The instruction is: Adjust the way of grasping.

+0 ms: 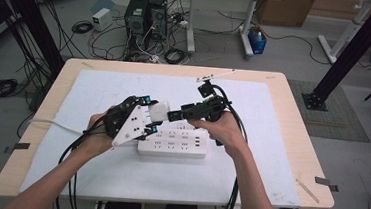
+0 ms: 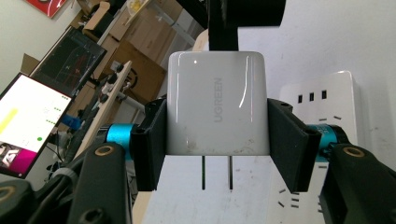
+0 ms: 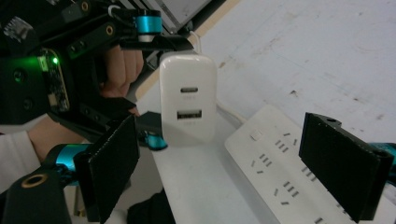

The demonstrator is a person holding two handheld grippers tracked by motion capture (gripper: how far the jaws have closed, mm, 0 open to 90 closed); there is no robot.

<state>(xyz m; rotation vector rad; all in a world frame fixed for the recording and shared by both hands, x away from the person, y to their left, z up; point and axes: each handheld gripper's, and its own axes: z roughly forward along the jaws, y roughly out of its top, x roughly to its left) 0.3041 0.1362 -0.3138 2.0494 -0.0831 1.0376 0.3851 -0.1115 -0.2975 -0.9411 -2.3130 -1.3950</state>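
Note:
A white UGREEN charger [image 2: 217, 102] with two metal prongs is clamped by its sides in my left gripper [image 2: 217, 140], which is shut on it. From above, the charger [image 1: 159, 111] hangs over the table's middle, just above a white power strip [image 1: 173, 143]. The left gripper [image 1: 150, 114] holds it from the left. My right gripper [image 1: 172, 116] comes in from the right, its tips close to the charger's port face. In the right gripper view the right gripper [image 3: 219, 172] stands open with nothing between its pads. The charger [image 3: 188, 100] faces it, and the power strip [image 3: 275, 172] lies below.
The power strip lies on a white mat [image 1: 99, 87] that covers most of the wooden table [image 1: 293, 118]. A thin wooden stick [image 1: 307, 189] rests near the right front corner. Black cables [image 1: 70, 175] trail from both grippers off the front edge.

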